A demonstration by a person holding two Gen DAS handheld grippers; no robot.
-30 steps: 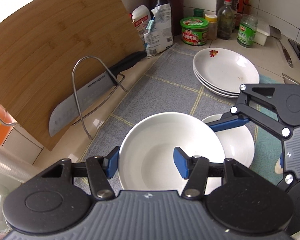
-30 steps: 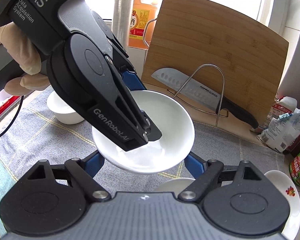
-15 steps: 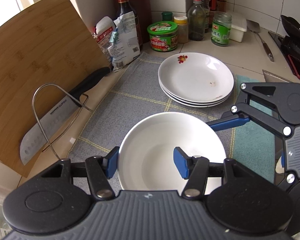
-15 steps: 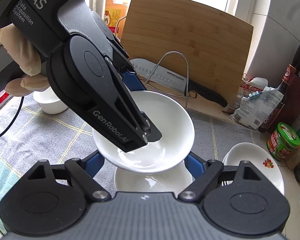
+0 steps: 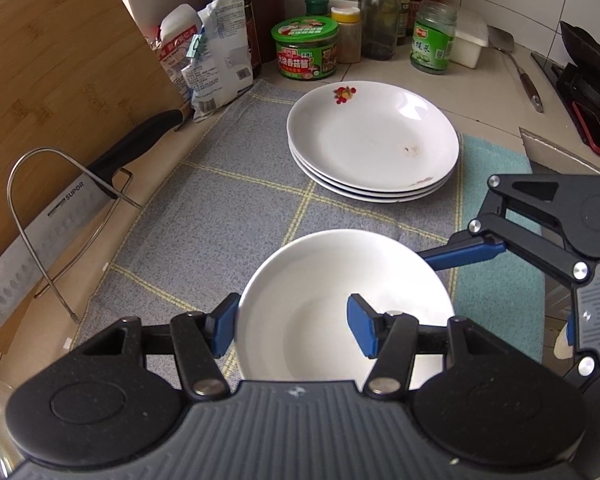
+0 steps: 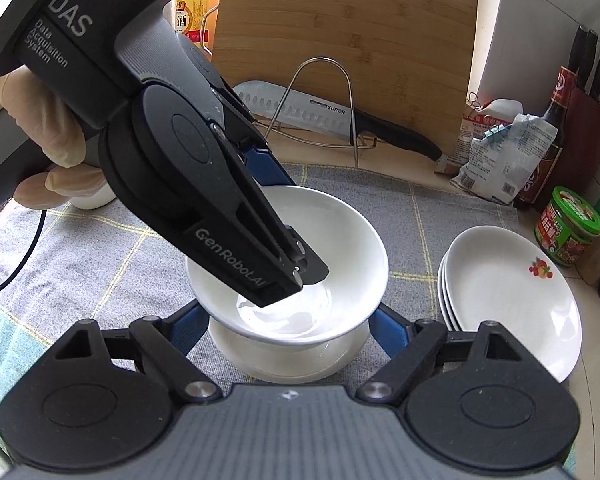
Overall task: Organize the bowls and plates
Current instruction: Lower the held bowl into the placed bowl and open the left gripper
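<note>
**A:** So how far along does the tidying look?

**B:** Partly done, I'd judge. Three shallow white plates, the top one with a small red flower print [image 5: 374,136], sit stacked on the grey checked cloth [image 5: 228,208] that covers the desk. A round white ceramic bowl [image 6: 340,248] hangs in the air directly over a second white bowl [image 6: 284,360] that rests on the cloth, so nesting them seems to be the step in hand. One more small white bowl [image 6: 94,200] sits well apart, half hidden behind the gloved hand [image 6: 40,136]; that one likely remains to be gathered.

**A:** And the left gripper [image 5: 292,326]?

**B:** Its blue fingers [image 5: 362,330] pinch the near wall of the raised bowl, one outside the rim and one inside. From the right wrist view the inner finger reaches down into the bowl's hollow.

**A:** What about the right gripper [image 6: 288,330]?

**B:** Its fingers [image 6: 386,330] are spread wide, one on each side of the lower bowl, beneath the raised one. I cannot tell whether they touch it; nothing appears squeezed.

**A:** Is the raised bowl touching the lower one?

**B:** Not yet; a gap shows between them.
</note>
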